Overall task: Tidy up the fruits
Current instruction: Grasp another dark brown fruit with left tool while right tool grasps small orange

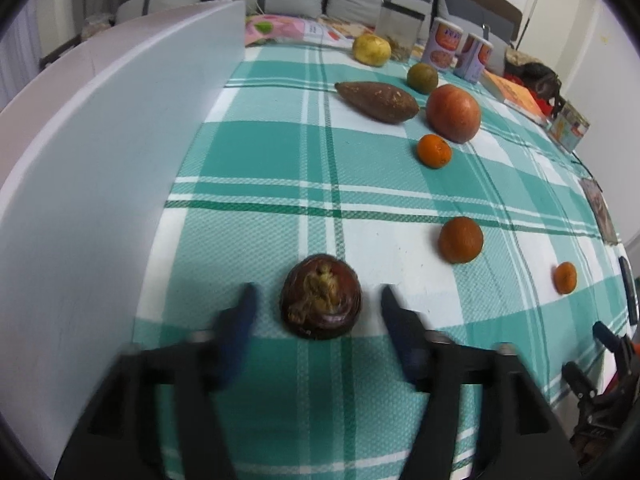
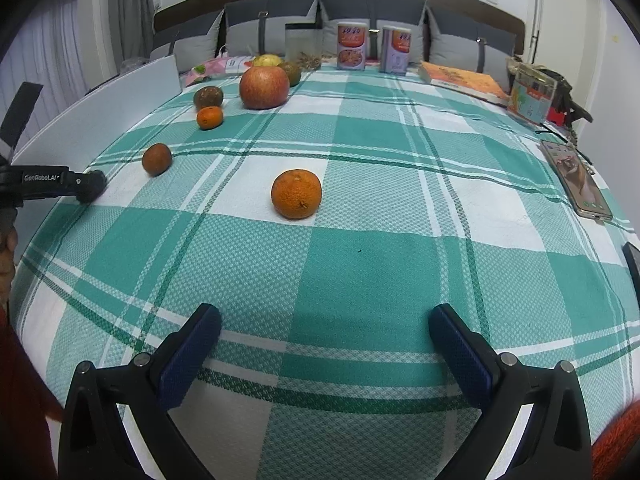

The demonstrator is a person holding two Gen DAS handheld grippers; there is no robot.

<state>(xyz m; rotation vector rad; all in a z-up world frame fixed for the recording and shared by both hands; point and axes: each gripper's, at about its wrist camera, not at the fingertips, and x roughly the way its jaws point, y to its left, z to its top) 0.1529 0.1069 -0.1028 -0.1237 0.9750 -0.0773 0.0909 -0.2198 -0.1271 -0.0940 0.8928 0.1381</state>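
In the left wrist view a dark purple-brown mangosteen (image 1: 320, 297) lies on the checked cloth between the fingers of my left gripper (image 1: 316, 300); the jaws stand open on either side, not touching it. Further off lie a sweet potato (image 1: 376, 101), an apple (image 1: 453, 113), a green citrus (image 1: 422, 77), a yellow fruit (image 1: 371, 49) and three oranges (image 1: 434, 150) (image 1: 460, 239) (image 1: 565, 277). My right gripper (image 2: 325, 320) is open and empty above the cloth, with an orange (image 2: 296, 193) ahead of it. The left gripper (image 2: 90, 185) shows at the left in the right wrist view.
A white board (image 1: 100, 168) stands along the table's left side. At the back are two cans (image 2: 351, 46) (image 2: 395, 49), a clear container (image 2: 303, 42), a book (image 2: 464, 80) and a small box (image 2: 532, 96). A phone (image 2: 576, 178) lies at the right edge.
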